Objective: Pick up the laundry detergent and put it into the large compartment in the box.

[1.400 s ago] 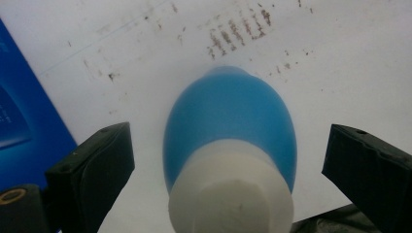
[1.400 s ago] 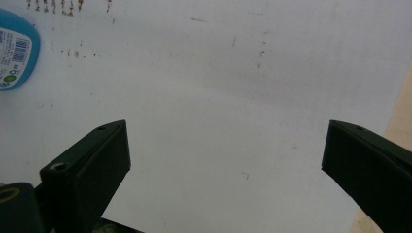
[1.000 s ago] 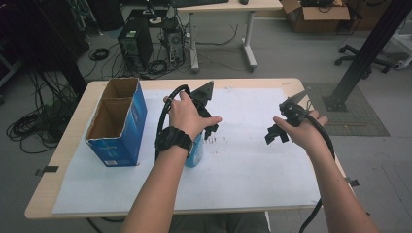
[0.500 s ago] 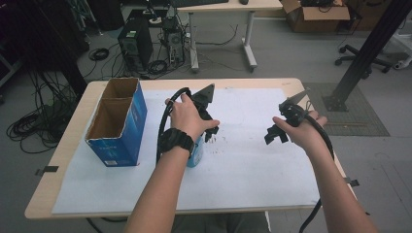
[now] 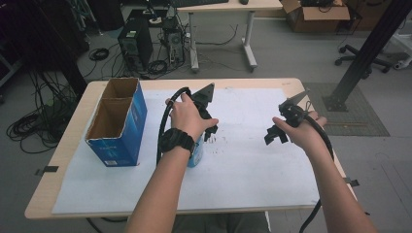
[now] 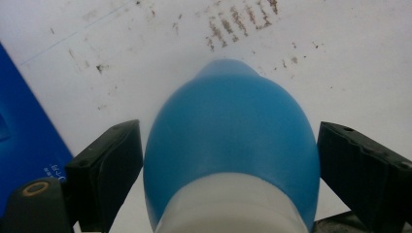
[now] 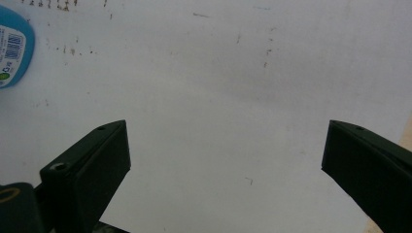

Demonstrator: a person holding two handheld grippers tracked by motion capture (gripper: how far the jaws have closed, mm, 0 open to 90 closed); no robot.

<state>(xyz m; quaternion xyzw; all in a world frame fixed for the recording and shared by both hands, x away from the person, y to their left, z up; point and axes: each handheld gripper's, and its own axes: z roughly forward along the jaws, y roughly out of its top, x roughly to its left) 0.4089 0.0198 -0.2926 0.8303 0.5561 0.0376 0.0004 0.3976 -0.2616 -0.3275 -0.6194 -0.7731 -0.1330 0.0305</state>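
A blue bottle (image 5: pixel 197 154) with a white band stands on the white paper just right of the blue box. My left gripper (image 5: pixel 208 133) comes down over it from above, under the person's hand. In the left gripper view the bottle (image 6: pixel 228 145) takes up the whole gap, and both black jaws press against its sides. My right gripper (image 5: pixel 275 136) hovers over the right part of the paper with its jaws wide apart and nothing between them (image 7: pixel 226 131). The bottle's labelled edge (image 7: pixel 12 48) shows at the top left of the right gripper view.
An open blue cardboard box (image 5: pixel 119 121) with two compartments stands at the table's left, close to the bottle; its side (image 6: pixel 24 145) shows in the left gripper view. White paper (image 5: pixel 252 170), smudged near the bottle, covers the wooden table (image 5: pixel 58 160).
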